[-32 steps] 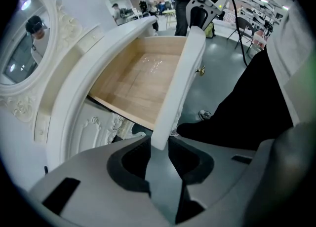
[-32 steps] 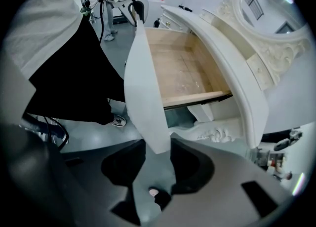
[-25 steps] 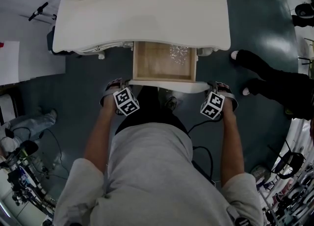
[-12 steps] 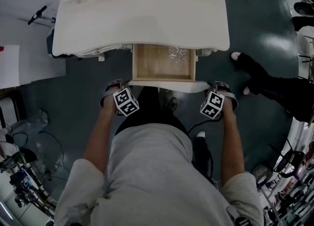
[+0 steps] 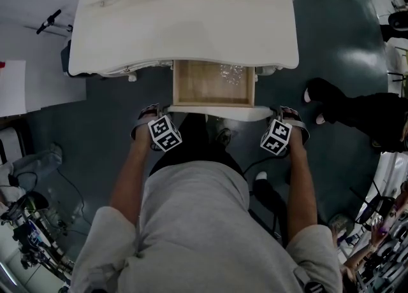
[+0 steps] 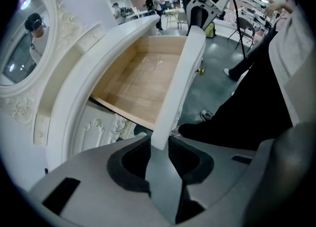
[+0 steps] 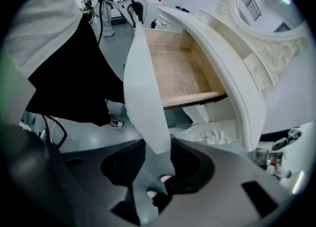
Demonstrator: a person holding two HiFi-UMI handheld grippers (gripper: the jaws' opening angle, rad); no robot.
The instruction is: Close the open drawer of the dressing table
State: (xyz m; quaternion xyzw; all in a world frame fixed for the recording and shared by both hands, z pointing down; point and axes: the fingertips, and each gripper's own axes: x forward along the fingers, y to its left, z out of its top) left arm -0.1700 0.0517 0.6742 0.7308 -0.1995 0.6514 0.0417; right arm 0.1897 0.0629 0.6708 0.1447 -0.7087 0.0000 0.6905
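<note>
The white dressing table (image 5: 185, 24) has its middle wooden drawer (image 5: 213, 85) pulled out toward me. The drawer's white front panel (image 5: 213, 112) runs between my two grippers. My left gripper (image 5: 156, 120) points down at the panel's left end. In the left gripper view its jaws (image 6: 159, 149) straddle that end, which fills the gap between them. My right gripper (image 5: 284, 123) sits at the right end, and the panel tip is pinched between its jaws (image 7: 159, 152) in the same way. A clear crumpled wrapper (image 5: 233, 69) lies inside the drawer.
A bystander's dark legs (image 5: 357, 110) stand to the right of the table. A white shoe (image 5: 261, 176) and cables lie on the grey floor behind my right arm. Equipment and wires (image 5: 25, 221) crowd the lower left. An oval mirror (image 6: 19, 48) rises above the tabletop.
Both grippers and the drawer stay where they were. The bystander's legs at the right have shifted, and a white shoe has appeared by my right side.
</note>
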